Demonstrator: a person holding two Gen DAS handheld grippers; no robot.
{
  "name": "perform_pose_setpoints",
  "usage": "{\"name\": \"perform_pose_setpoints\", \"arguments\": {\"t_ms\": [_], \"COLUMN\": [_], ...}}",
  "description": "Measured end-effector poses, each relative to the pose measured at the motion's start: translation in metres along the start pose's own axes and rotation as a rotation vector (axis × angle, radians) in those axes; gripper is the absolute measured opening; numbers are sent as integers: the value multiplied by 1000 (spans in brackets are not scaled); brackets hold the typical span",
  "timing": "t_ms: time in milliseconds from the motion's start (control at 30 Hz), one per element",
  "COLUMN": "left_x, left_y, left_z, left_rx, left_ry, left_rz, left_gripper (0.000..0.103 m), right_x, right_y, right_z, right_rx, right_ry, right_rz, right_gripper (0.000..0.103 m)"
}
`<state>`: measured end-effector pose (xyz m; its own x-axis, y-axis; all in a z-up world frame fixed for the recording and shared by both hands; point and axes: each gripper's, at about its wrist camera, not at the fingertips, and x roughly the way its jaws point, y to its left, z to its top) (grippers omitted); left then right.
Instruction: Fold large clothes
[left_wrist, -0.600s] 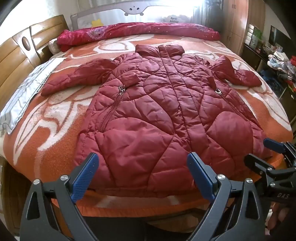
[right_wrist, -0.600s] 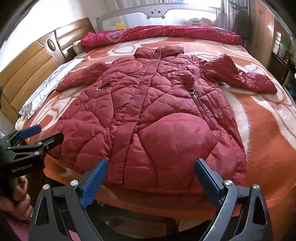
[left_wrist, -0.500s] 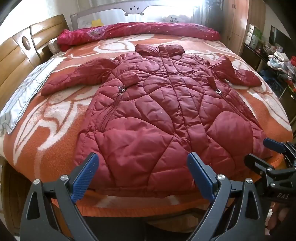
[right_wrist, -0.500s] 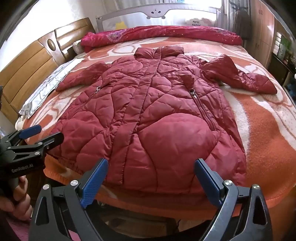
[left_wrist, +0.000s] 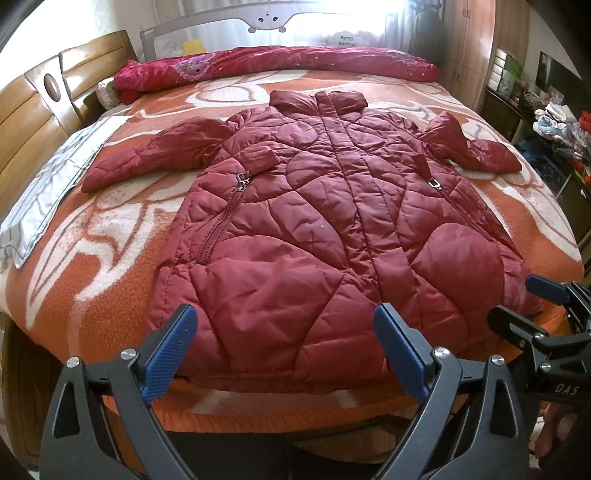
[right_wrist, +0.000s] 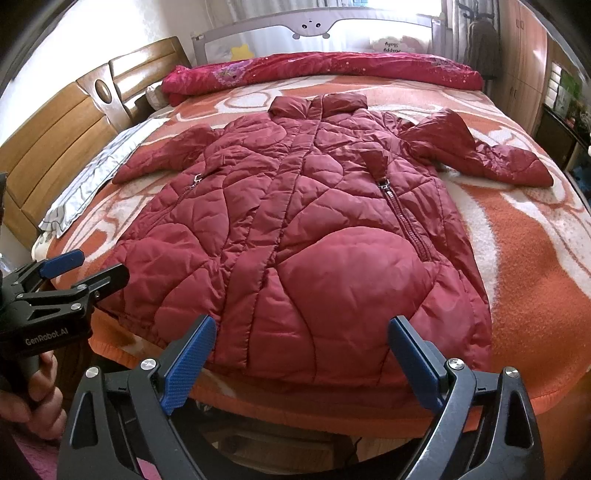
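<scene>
A dark red quilted coat (left_wrist: 314, 229) lies flat and face up on the bed, collar far, hem at the near edge, both sleeves spread out to the sides. It also shows in the right wrist view (right_wrist: 306, 236). My left gripper (left_wrist: 284, 347) is open and empty, just short of the hem's left half. My right gripper (right_wrist: 301, 354) is open and empty, just short of the hem's right half. Each gripper shows in the other's view: the right one (left_wrist: 517, 306) at the hem's right corner, the left one (right_wrist: 88, 267) at the left corner.
The bed has an orange and white blanket (left_wrist: 110, 236). A rolled red quilt (left_wrist: 273, 64) lies along the far side. A wooden headboard (left_wrist: 33, 122) and a grey striped cloth (left_wrist: 48, 188) are at the left. Cupboards and cluttered shelves (left_wrist: 554, 122) stand at the right.
</scene>
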<state>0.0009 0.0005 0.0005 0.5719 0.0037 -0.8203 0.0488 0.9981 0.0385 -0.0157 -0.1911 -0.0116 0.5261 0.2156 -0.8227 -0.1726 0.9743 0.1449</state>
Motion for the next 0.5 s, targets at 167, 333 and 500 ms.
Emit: {"name": "perform_pose_setpoints", "arguments": {"t_ms": [167,333,500], "left_x": [0,0,1], "left_y": [-2,-2,-3], "left_z": [-1,-1,-2], "left_rx": [4,3,5], "left_ry": [-6,-1,-3], "left_rz": [4,3,5], "left_gripper": [97,97,97], "right_x": [0,0,1], "right_y": [0,-1,-1], "right_z": [0,0,1], "right_rx": [-3,-2,-3], "right_ry": [-1,-3,-2], "right_rz": [-1,-1,-1], "right_gripper": [95,95,95]}}
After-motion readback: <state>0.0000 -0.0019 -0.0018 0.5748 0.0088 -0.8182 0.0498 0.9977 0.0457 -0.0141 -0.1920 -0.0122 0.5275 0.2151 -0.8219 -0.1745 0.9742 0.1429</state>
